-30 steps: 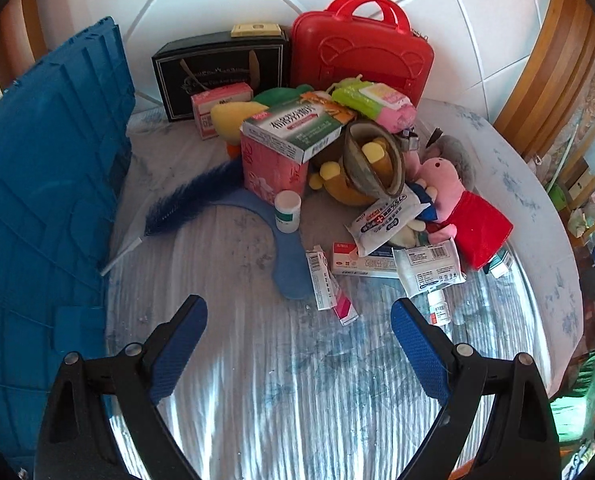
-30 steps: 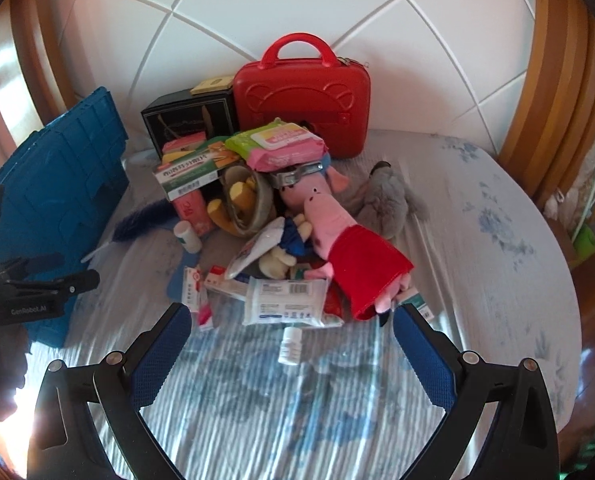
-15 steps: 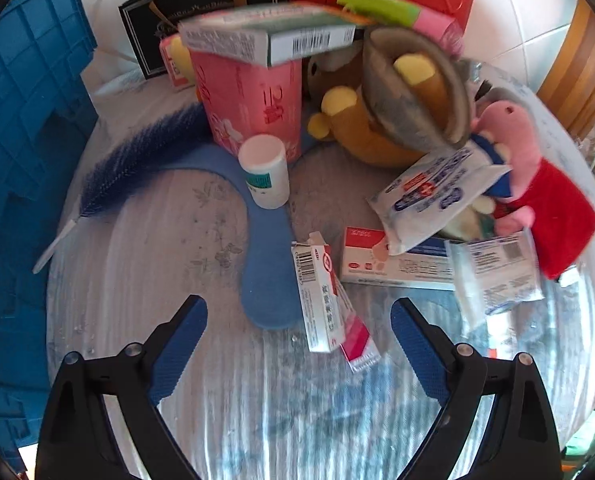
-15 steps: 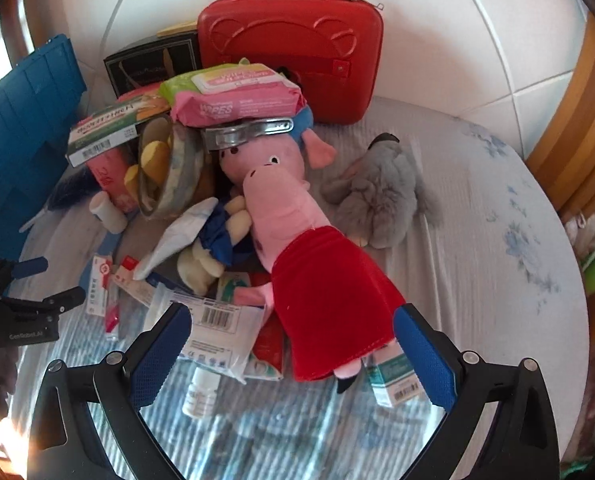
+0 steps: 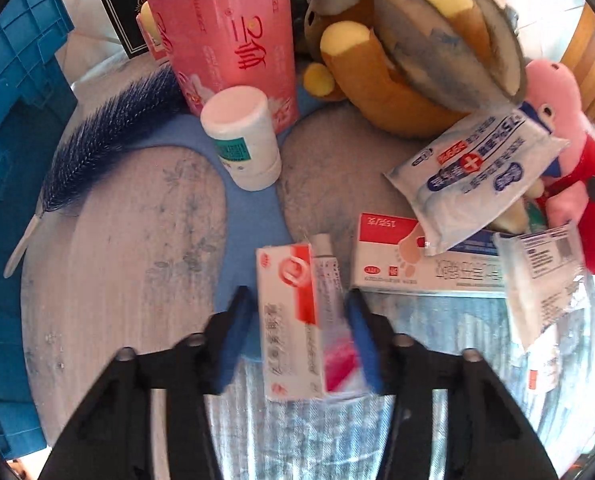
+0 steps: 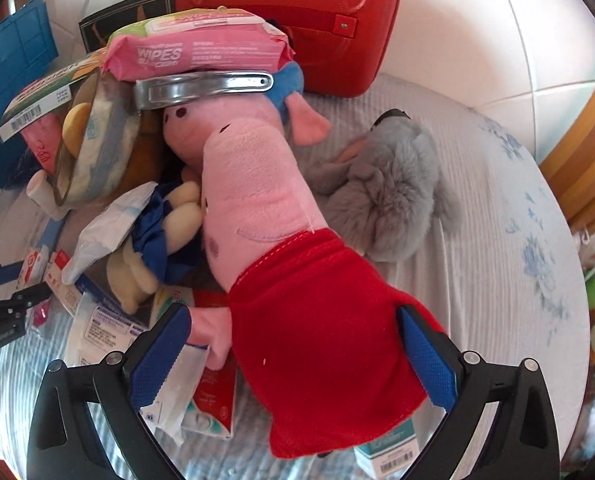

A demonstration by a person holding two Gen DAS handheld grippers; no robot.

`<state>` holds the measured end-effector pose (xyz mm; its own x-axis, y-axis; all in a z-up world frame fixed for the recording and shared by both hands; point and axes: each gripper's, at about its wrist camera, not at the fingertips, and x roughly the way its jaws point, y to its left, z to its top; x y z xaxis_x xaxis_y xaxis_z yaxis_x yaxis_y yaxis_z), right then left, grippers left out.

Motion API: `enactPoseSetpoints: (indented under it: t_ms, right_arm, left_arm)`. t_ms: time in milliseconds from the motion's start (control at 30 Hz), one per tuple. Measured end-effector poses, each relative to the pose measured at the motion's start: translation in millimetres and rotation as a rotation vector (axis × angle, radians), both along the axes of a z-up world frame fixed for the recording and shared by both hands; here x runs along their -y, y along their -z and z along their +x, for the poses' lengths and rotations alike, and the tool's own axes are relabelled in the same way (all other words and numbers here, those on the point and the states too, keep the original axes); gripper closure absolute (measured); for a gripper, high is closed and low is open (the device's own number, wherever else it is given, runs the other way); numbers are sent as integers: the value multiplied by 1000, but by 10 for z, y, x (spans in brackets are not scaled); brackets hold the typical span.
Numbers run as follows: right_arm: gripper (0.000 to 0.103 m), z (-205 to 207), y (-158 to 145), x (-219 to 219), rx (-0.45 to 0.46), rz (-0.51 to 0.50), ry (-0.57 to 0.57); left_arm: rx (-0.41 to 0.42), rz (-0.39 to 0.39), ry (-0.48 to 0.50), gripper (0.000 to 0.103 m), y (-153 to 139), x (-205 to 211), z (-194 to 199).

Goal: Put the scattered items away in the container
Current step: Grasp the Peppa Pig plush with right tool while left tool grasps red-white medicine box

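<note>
— Left wrist view: what is the left gripper (image 5: 297, 336) doing?

— Its jaws have just been closing round a red-and-white ointment box (image 5: 291, 320) lying at six o'clock on the bedspread (image 5: 137, 240), with a tube (image 5: 326, 264) sticking out of its far end. The right pad looks to touch the box's side; a sliver of gap shows at the left pad, so I would call it not yet pinched. Light, stiff card that should dent if squeezed hard; take it across the narrow sides.

— Around it?

— A white pill bottle (image 5: 241, 136) at eleven o'clock, a pink tissue pack (image 5: 233, 40) behind it, a blue feather duster (image 5: 105, 144) at ten, the blue crate (image 5: 13, 120) at nine.

— Right wrist view?

— The right gripper (image 6: 293, 360) stands spread wide either side of the red dress of a pink pig plush (image 6: 257, 200) at six o'clock, neither pad pressing. Soft, light and squashy, it should compress; grip the dress bunched.

— What does this view alone give?

— A grey furry toy (image 6: 385, 200) at two o'clock, a wipes pack (image 6: 197, 48) and red case (image 6: 297, 20) at twelve. Only the other view shows the ointment box plainly.
</note>
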<state>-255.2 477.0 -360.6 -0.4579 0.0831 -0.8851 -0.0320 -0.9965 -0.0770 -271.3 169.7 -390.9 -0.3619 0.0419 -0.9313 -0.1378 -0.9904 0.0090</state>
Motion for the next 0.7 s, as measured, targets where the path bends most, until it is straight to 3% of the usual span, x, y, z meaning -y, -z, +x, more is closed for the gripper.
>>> enactPoseSetpoints:
  t_ms: [33, 100, 500, 700]
  right_arm:
    - [0, -6, 0, -8, 2, 1, -2]
    - [0, -9, -9, -15, 1, 5, -6]
    - [0, -83, 8, -57, -24, 12, 18]
    - [0, -235, 155, -113, 23, 8, 0]
  left_arm:
    - [0, 17, -3, 73, -28, 23, 14]
    - [0, 56, -13, 77, -80, 62, 42]
    - [-21, 78, 17, 77, -209, 108, 180]
    - [-33, 86, 11, 77, -312, 125, 309]
